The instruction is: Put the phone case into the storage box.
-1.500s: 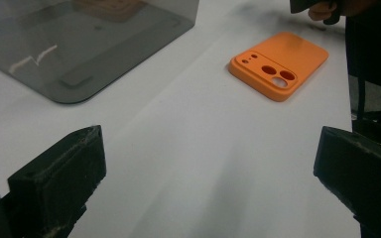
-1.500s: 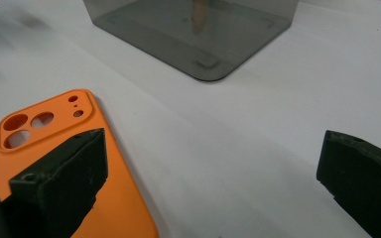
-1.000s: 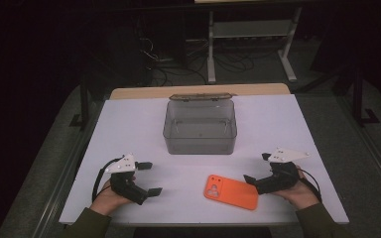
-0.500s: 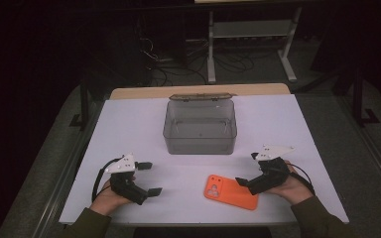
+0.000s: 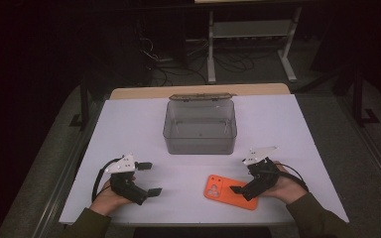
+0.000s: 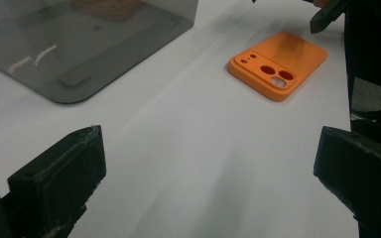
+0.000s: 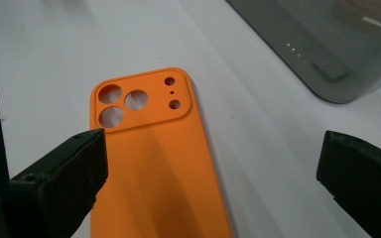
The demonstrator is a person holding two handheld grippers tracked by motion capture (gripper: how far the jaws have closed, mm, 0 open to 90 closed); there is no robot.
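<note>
Orange phone case (image 5: pixel 230 192) lay flat on the white bench (image 5: pixel 129 124), near edge, right of centre, camera-cutout end pointing left and a bit far, outer face up. Lying flat w/ no lip raised, so prob. needs a pinch across its edges or a lift from one end.

Right hand-held gripper (image 5: pixel 240 191) sat over the case's right half, jaws wide apart, nothing between them. In the right gripper view the case (image 7: pixel 154 163) ran up from the bottom of frame between the two jaws, nearer the left one; whether that jaw touched it, can't tell. Looked like a straddle approach: jaws spread to bracket the case's width before closing.

Left hand-held gripper (image 5: pixel 146 178) rested on the bench at near left, well apart from the case, jaws also apart and empty; prob. parked out of the way. In its own view the case (image 6: pixel 278 64) lay far off to the right.

Clear grey box (image 5: pixel 200 126) stood open at bench centre, far from both grippers, lid (image 5: pixel 201 97) hinged back on its far side; likely the destination, open and empty so the case can drop straight in.
</note>
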